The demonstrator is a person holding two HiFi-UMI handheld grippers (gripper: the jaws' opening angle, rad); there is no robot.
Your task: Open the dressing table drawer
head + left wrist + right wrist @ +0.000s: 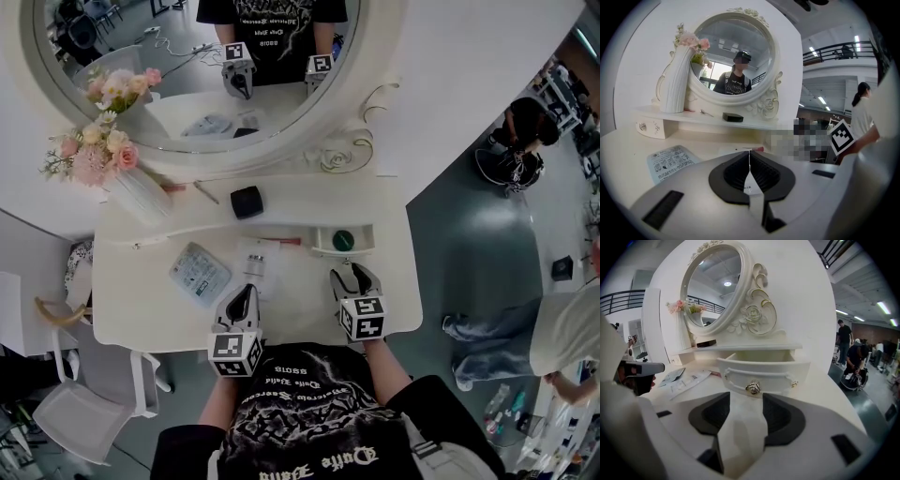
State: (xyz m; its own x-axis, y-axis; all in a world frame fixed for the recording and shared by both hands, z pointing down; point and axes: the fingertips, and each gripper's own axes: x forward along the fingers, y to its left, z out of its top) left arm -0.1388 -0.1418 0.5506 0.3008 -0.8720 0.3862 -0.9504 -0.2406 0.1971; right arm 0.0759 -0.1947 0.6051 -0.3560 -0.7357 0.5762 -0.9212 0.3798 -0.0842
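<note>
While we hold both grippers over near edge of table (pixel 150 319): left gripper (pixel 247 292) jaws pressed together, empty. Right gripper (pixel 353 274) jaws spread wide, nothing between them, knob (pixel 753 388) just ahead, not touched. Drawer (pixel 342 253) stands out from under right end of shelf (pixel 187 214); front faces us, long axis left-right. Green round thing (pixel 343 240) inside.
</note>
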